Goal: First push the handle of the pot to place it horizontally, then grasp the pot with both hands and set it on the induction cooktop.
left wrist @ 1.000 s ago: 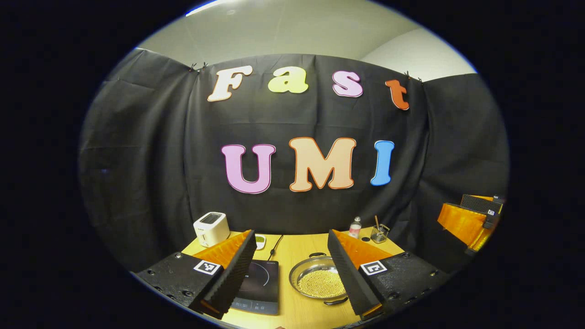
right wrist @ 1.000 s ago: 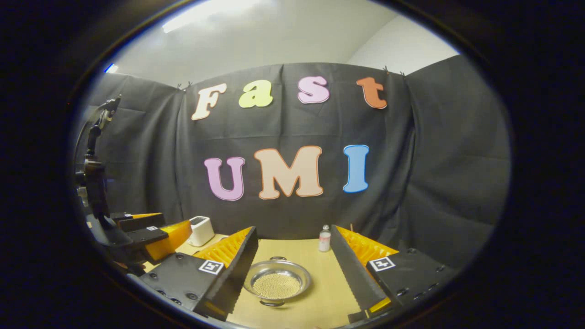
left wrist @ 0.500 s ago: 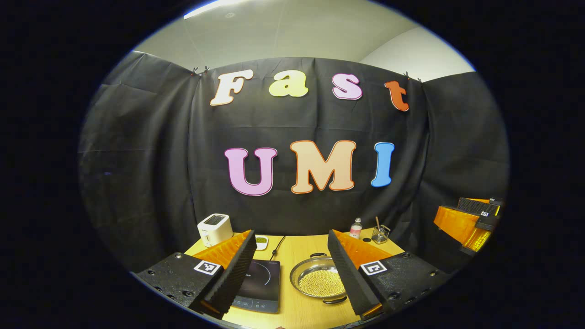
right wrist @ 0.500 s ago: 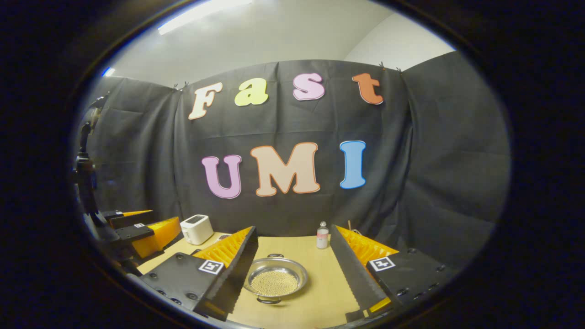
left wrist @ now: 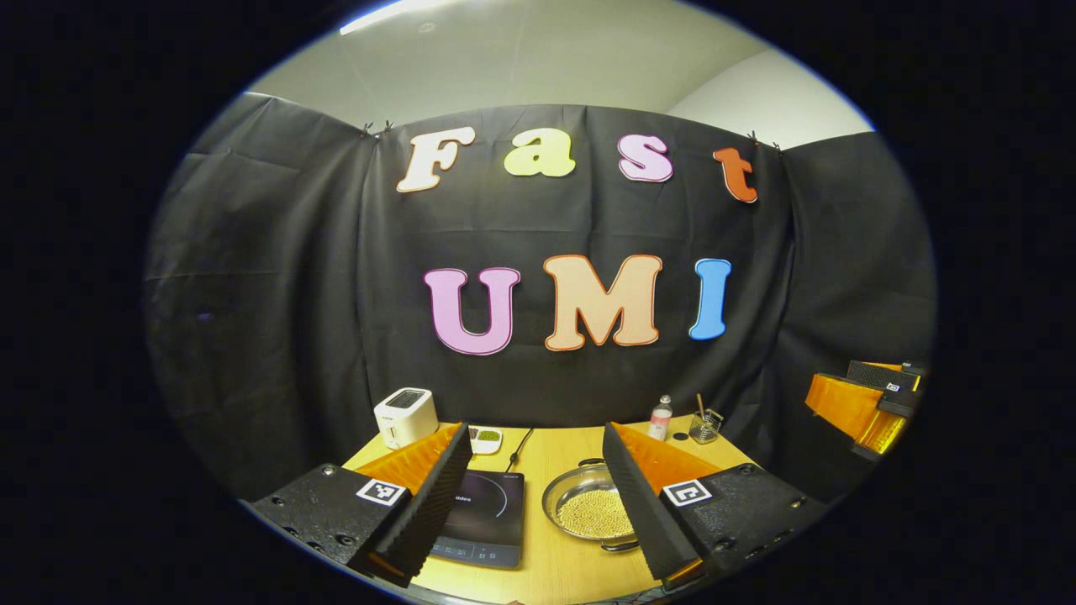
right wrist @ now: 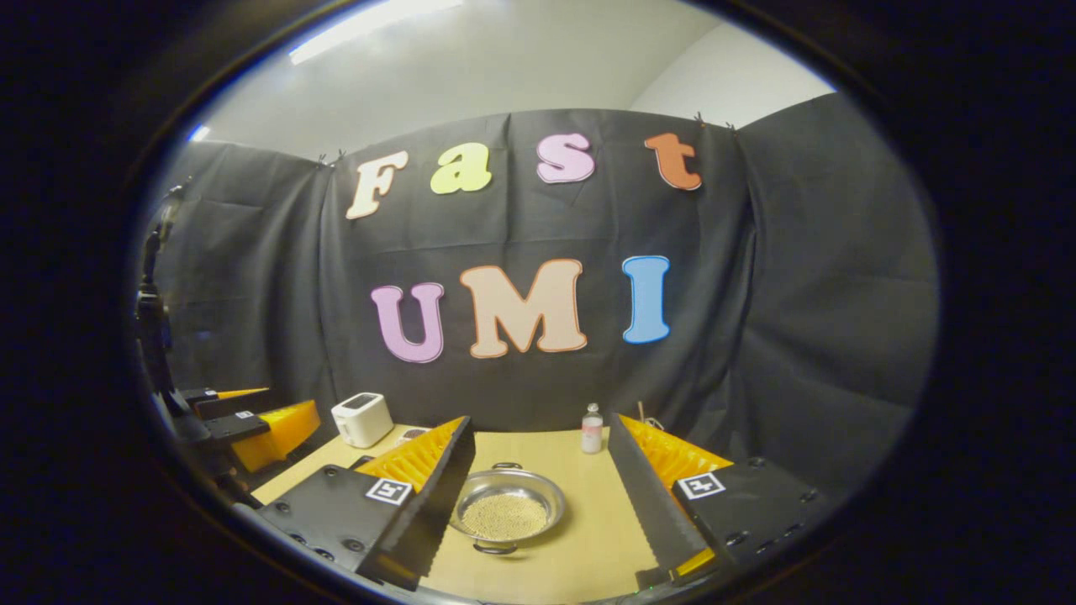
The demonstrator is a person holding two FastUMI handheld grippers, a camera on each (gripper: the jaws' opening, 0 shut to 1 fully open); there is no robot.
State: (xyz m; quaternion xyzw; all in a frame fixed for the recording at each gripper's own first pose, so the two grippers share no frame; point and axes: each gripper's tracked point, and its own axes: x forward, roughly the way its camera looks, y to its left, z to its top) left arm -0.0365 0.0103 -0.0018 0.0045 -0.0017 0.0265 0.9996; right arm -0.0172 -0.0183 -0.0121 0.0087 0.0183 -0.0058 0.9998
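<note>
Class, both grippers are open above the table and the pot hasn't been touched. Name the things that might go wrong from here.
1. The pot is full of small beads; tilting it in a two-handed lift could spill them.
2. Its handles sit near and far, so a hard push may slide the pot rather than turn it.
3. The bottle stands behind the pot, within the right gripper's likely sweep. The left gripper is over the cooktop.

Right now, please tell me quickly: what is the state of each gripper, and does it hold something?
Left gripper: open, holding nothing, above the table.
Right gripper: open, holding nothing; the pot sits untouched between its fingers.
</note>
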